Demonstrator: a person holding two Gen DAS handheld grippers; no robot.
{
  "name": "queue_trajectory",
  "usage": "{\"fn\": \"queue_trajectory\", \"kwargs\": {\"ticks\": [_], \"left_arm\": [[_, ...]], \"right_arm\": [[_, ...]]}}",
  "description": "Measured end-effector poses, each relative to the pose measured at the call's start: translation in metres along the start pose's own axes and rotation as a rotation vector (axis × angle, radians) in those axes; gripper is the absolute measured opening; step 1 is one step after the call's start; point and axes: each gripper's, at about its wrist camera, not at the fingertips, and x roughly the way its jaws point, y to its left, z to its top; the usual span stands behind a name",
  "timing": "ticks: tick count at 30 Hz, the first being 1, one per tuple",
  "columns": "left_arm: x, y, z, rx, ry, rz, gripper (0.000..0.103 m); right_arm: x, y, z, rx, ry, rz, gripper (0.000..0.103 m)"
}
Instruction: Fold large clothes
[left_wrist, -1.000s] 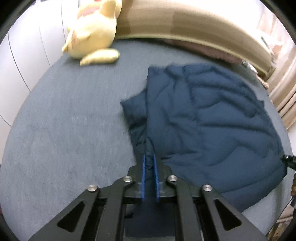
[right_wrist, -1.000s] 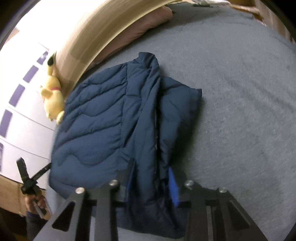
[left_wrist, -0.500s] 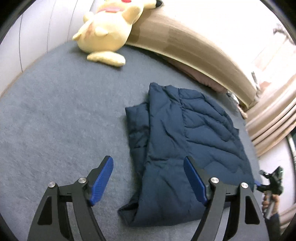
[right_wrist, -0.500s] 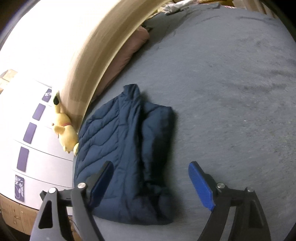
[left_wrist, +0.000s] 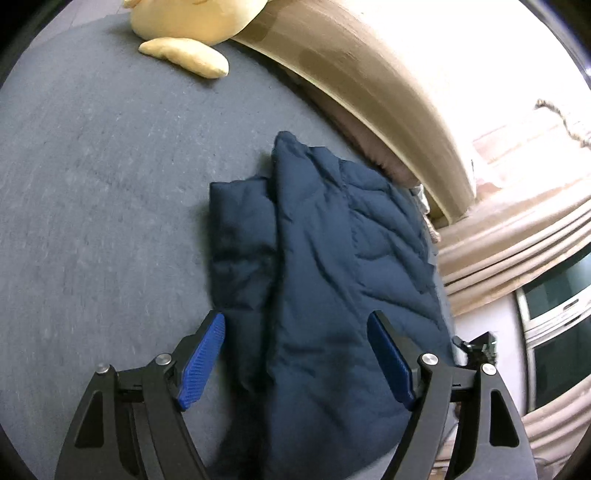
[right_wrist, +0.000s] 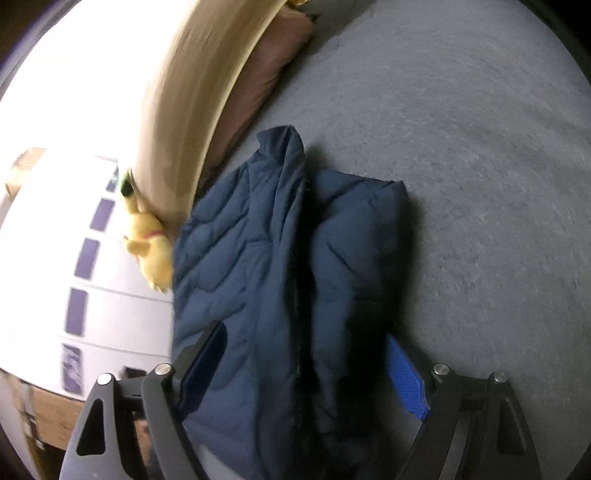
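Note:
A navy quilted jacket (left_wrist: 325, 266) lies folded lengthwise on the grey bed cover (left_wrist: 103, 206), collar end pointing away from me. A narrower folded panel lies along its left side in the left wrist view and along its right side (right_wrist: 362, 236) in the right wrist view. My left gripper (left_wrist: 295, 317) is open over the jacket's near end, blue pads wide apart and clear of the cloth. My right gripper (right_wrist: 304, 332) is open too and straddles the opposite near edge of the jacket (right_wrist: 251, 258). Fabric bulges between its pads, with no visible squeeze.
A yellow plush toy (left_wrist: 184, 26) (right_wrist: 151, 251) sits at the head of the bed by the curved wooden headboard (left_wrist: 351, 62). A brownish pillow (right_wrist: 277, 62) lies under the headboard. Beige curtains (left_wrist: 517, 236) and a window are to the right; bare bed cover (right_wrist: 480, 166) lies beyond the jacket.
Both grippers were shut on the jacket's near edge a second ago. They have let go and opened wide, pulled back, then dropped closer over the jacket, which now lies flat.

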Motion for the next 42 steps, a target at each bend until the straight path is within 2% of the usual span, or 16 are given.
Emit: {"fn": "queue_trajectory", "kwargs": {"ticks": [1,5,7,9,10,12,13,14,15,16,18,21,26,33,36,42], "left_arm": [[0.009,0.004,0.001,-0.016,0.035,0.015,0.080],[0.009,0.003,0.007,-0.043,0.040,-0.043,0.080],[0.013,0.002,0.007,-0.010,0.055,-0.004,0.080],[0.013,0.003,0.011,-0.030,0.051,-0.018,0.080],[0.013,0.002,0.013,-0.035,0.054,-0.019,0.080],[0.022,-0.007,0.014,0.002,0.080,0.015,0.080],[0.026,-0.013,0.015,0.034,0.092,0.047,0.073],[0.030,-0.019,0.016,0.068,0.107,0.069,0.064],[0.035,-0.023,0.016,0.083,0.126,0.073,0.051],[0.037,-0.027,0.017,0.087,0.123,0.083,0.042],[0.038,-0.037,0.015,0.111,0.113,0.112,0.032],[0.031,-0.057,0.015,0.163,0.087,0.171,0.021],[-0.001,-0.095,0.024,0.214,0.025,0.170,0.015],[-0.081,-0.159,0.027,0.318,-0.095,0.145,0.015],[-0.114,-0.179,0.018,0.339,-0.142,0.127,0.015],[-0.169,-0.204,-0.016,0.401,-0.228,0.106,0.015]], "right_arm": [[0.003,-0.001,0.001,0.001,0.009,-0.003,0.085],[0.008,0.004,0.003,-0.015,0.012,0.005,0.085],[0.014,0.008,0.003,-0.046,0.027,-0.020,0.085],[0.017,0.009,0.004,-0.045,0.028,-0.024,0.084],[0.019,0.010,0.005,-0.049,0.028,-0.026,0.082],[0.023,0.012,0.003,-0.079,0.045,-0.055,0.068],[0.028,0.014,0.003,-0.091,0.062,-0.073,0.062],[0.030,0.017,0.003,-0.094,0.069,-0.072,0.050],[0.032,0.021,0.003,-0.110,0.074,-0.075,0.042],[0.032,0.025,0.002,-0.130,0.077,-0.092,0.039],[0.032,0.041,0.000,-0.181,0.083,-0.145,0.029],[0.024,0.068,-0.001,-0.249,0.080,-0.195,0.024],[-0.012,0.132,-0.005,-0.391,0.046,-0.191,0.021],[-0.078,0.224,-0.019,-0.547,-0.049,-0.164,0.019],[-0.117,0.242,-0.031,-0.588,-0.093,-0.143,0.019],[-0.174,0.242,-0.068,-0.608,-0.159,-0.100,0.019]]}}
